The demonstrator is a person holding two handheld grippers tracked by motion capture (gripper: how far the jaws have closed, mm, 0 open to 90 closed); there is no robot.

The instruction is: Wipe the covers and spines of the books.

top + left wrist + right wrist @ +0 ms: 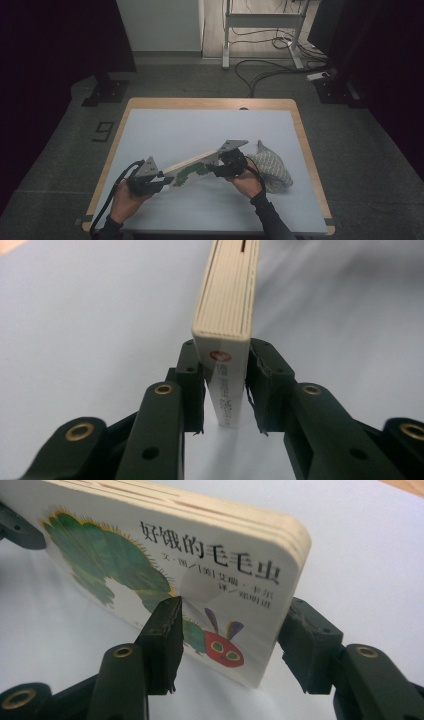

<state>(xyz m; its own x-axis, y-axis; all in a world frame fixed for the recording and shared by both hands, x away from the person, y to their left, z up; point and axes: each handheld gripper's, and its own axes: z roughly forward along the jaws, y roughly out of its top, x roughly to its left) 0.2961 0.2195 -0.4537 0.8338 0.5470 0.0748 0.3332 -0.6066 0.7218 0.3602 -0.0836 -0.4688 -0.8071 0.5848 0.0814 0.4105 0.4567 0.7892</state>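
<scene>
A thick board book point(192, 170) with a green caterpillar on its white cover hangs tilted just above the pale mat, held at both ends. My left gripper point(162, 181) grips its lower left end. In the left gripper view the black jaws point(225, 390) press on both faces of the book point(227, 300), seen end-on. My right gripper point(220, 167) holds the raised right end. In the right gripper view its jaws point(230, 630) straddle the corner of the book point(150, 555), one pad point(165, 625) on the cover beside the red caterpillar head, the other behind the back face.
A patterned grey cloth pouch point(272, 170) lies on the mat just right of my right hand. The wooden table point(210, 104) has a pale mat over most of it. Beyond it are cables point(265, 70) on the floor and a desk frame point(260, 20).
</scene>
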